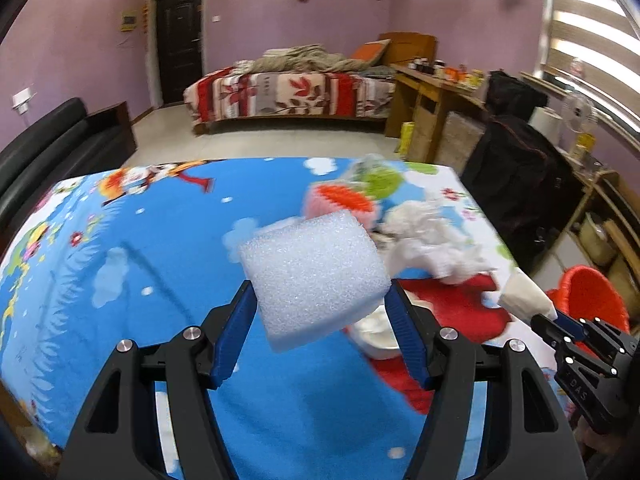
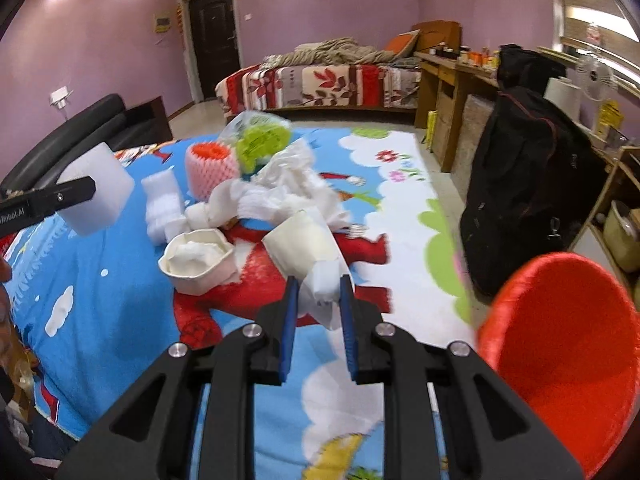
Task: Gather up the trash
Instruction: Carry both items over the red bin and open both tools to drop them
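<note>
Left gripper (image 1: pixel 320 300) clenched on white cube-shaped foam block (image 1: pixel 314 268), lifted clear of cartoon-print blue cloth (image 1: pixel 120 280); right gripper (image 2: pixel 319 294) clamped on crumpled white paper cup (image 2: pixel 304 248), also off cloth; remaining pile of white tissue and foam scraps (image 2: pixel 280 188) at 12 o'clock from right gripper; round red plastic bin (image 2: pixel 568 344) at 3 o'clock, beside cloth edge.

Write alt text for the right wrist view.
The right gripper pinches a crumpled white paper cup above a cartoon bedsheet littered with trash. A red bin sits lower right; at left, the left gripper holds a white foam block.
</note>
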